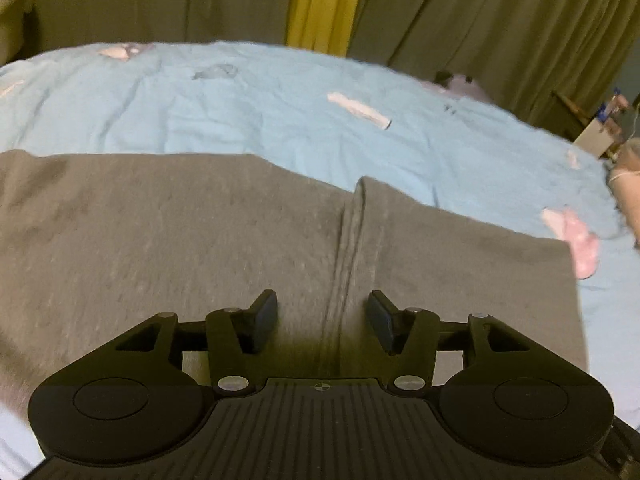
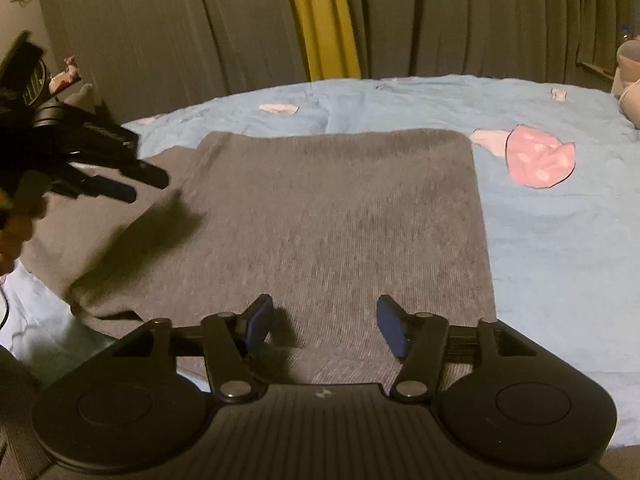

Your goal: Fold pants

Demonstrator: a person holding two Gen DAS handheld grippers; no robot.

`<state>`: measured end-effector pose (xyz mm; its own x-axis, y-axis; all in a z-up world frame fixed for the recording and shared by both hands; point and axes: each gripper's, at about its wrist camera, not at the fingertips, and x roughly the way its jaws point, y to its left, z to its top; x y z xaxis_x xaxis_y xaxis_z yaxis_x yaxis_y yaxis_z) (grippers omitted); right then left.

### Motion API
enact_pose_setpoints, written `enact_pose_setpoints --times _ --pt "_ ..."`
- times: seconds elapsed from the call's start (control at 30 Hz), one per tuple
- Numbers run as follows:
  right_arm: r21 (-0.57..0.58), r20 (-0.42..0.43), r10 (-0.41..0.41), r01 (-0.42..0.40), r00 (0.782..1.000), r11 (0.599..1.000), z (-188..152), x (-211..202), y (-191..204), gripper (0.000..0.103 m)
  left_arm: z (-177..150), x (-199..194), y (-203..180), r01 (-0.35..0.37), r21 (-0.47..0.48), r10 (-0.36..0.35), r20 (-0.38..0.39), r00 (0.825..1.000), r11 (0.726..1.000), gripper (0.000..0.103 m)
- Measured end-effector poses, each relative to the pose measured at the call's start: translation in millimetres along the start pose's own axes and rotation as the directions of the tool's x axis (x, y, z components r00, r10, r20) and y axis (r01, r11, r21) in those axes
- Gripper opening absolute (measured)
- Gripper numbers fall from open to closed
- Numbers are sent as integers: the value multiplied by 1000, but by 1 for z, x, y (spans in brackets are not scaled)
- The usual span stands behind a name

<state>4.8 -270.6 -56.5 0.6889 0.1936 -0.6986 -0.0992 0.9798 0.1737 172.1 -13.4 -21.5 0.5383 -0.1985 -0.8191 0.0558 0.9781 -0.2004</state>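
Grey pants lie folded flat on a light blue bedsheet. In the left wrist view a raised seam runs up between my fingers. My left gripper hovers just over the cloth, open, nothing between its pads. In the right wrist view the pants form a neat rectangle with a straight right edge. My right gripper stands open above the near part of the fabric, its pads free. The left gripper shows at the left edge of that view, over the pants' left side.
Pink and white printed patches mark the sheet to the right of the pants. Grey-green curtains with a yellow strip hang behind the bed. A person's hand holds the left gripper's handle. Clutter stands past the bed's right corner.
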Motion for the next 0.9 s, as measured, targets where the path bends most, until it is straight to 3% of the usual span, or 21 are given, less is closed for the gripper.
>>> enact_pose_setpoints --times 0.1,0.17,0.2,0.23,0.27,0.3,0.37,0.43,0.47,0.53,0.6,0.73,0.83,0.9 --pt "-37 -7 5 -5 1000 999 1 6 5 73 0 25 4 -37 18 38 -51 998 999 59" --pt "-75 -11 -2 1 1000 997 1 10 9 78 -4 31 8 -104 40 104 -10 995 994 58" --pt "-85 -12 -5 4 1000 996 1 10 10 79 -5 30 8 -173 46 173 15 985 984 50" --pt "-90 -14 -6 4 1000 996 1 11 10 80 -7 30 8 -289 76 287 37 957 954 43" --pt "-83 -16 0 -1 1000 997 1 11 9 80 -9 28 12 -347 95 342 66 938 933 55" --pt "-70 -16 7 -8 1000 997 2 12 7 81 -12 20 19 -373 84 366 87 926 924 60" --pt "-47 -15 26 -27 1000 999 3 11 4 83 -18 -7 44 -337 -6 335 129 933 941 83" --pt "-33 -14 43 -43 999 999 4 10 3 87 -27 -42 80 -244 -158 272 196 942 957 94" --pt "-33 -15 47 -48 999 998 4 10 3 89 -32 -58 100 -194 -237 249 229 941 952 95" --pt "-43 -17 49 -50 999 998 3 12 5 91 -45 -89 150 -94 -409 224 283 933 908 95" --pt "-49 -18 48 -49 999 998 3 12 7 93 -60 -109 194 -37 -554 247 308 919 831 95" --pt "-26 -16 62 -63 998 998 4 12 5 94 -88 -132 264 29 -716 279 309 909 698 94" --pt "-31 -18 60 -60 998 998 4 13 5 96 -97 -130 289 9 -753 288 263 921 658 93" --pt "-40 -20 55 -56 998 998 4 14 7 97 -99 -127 302 51 -749 254 287 924 661 90"
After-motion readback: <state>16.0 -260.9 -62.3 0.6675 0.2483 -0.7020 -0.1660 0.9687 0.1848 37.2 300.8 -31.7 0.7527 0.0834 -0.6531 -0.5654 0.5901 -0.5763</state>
